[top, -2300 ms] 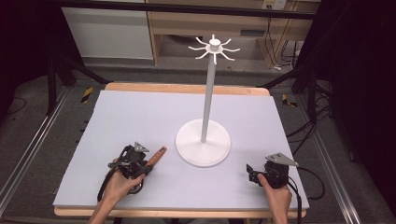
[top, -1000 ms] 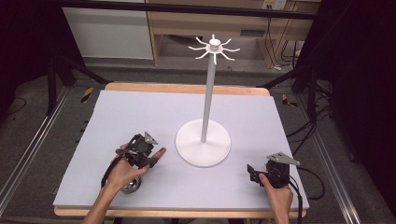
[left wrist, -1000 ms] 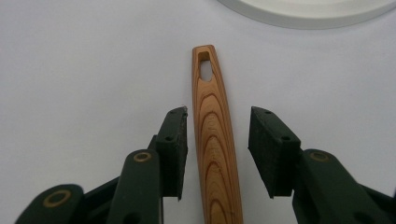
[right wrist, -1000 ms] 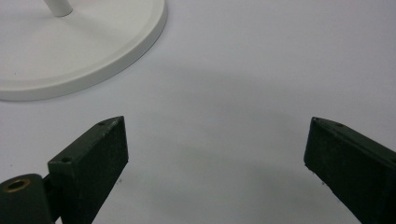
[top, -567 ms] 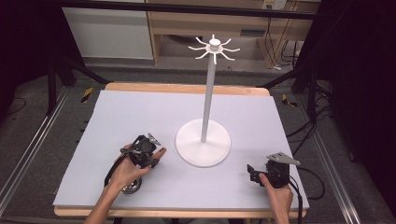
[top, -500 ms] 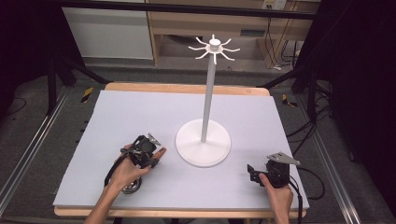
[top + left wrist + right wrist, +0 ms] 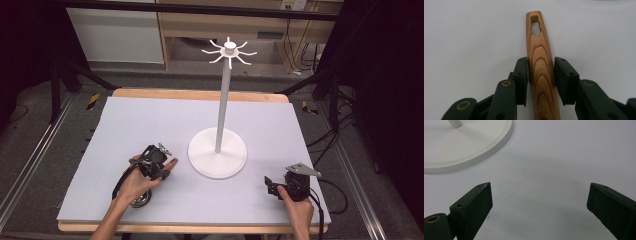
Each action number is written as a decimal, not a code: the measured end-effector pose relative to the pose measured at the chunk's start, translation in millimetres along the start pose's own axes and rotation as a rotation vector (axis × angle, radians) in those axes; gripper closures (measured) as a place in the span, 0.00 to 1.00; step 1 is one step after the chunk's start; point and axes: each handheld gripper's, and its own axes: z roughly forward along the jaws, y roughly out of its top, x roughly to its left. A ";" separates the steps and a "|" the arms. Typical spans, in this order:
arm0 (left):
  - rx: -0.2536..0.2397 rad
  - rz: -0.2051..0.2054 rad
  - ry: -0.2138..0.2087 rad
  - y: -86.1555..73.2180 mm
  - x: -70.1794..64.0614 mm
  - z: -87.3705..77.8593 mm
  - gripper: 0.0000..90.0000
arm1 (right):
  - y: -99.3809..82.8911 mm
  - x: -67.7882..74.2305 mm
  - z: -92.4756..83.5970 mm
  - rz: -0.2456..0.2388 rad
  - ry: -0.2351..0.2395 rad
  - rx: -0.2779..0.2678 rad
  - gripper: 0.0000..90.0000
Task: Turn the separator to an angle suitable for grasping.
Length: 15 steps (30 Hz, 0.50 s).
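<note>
The wooden handle (image 7: 541, 67) is cut off at the bottom of the left gripper view, so what it belongs to is hidden there; in the high view only a short reddish tip (image 7: 171, 162) pokes out past the left gripper (image 7: 161, 169), and a round metal part (image 7: 139, 200) under the left hand is too small to make out. The handle lies flat on the table (image 7: 125, 125), toward its near-left corner, just left of the stand's base. The left gripper's jaws have just been closing and now pinch the handle from both sides, below its hanging slot.

One handle, one white stand (image 7: 220, 125) — a pole on a round base with spokes on top — and two grippers. The right gripper (image 7: 270, 186) sits near the near-right corner, its jaws wide apart with only bare table between them.
</note>
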 end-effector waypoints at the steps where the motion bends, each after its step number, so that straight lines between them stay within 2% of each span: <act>1: 0.000 -0.001 -0.002 -0.4 0.3 0.1 0.71 | 0.0 0.0 0.1 0.000 0.000 0.001 0.08; 10: 0.017 -0.009 0.011 1.7 -1.6 0.4 0.71 | 0.0 -0.3 0.8 -0.004 0.002 0.005 0.08; 15: 0.025 -0.027 0.008 2.8 -1.6 0.3 0.72 | 0.1 -0.7 0.7 -0.006 0.002 0.006 0.08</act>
